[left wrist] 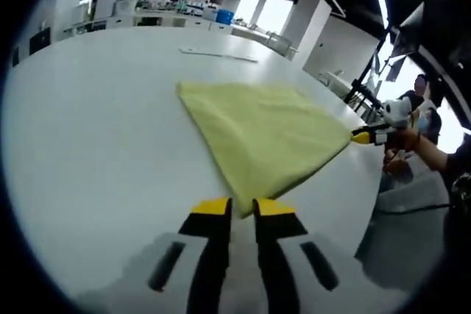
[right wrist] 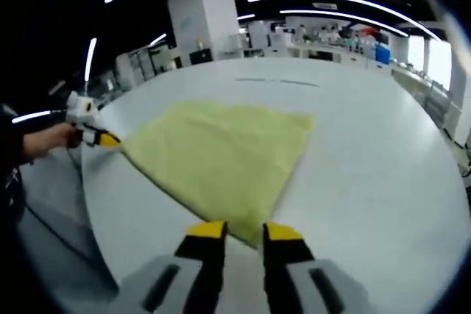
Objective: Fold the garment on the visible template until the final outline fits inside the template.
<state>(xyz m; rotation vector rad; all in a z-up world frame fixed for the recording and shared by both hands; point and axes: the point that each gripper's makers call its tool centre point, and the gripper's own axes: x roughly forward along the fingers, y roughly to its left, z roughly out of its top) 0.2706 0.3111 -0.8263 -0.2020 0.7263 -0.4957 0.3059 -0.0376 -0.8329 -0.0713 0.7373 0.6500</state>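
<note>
my left gripper is pinched on one corner of the yellow cloth, and my right gripper is clamped on the opposite corner. the cloth spreads flat on the white worktop, its long edge stretched between the two. a far corner points away from both, so i reckon the fold goes forward.

Garment: near corner hidden between left gripper jaws; template outline beneath cloth not discernible; far-edge strip on table too small to identify.
</note>
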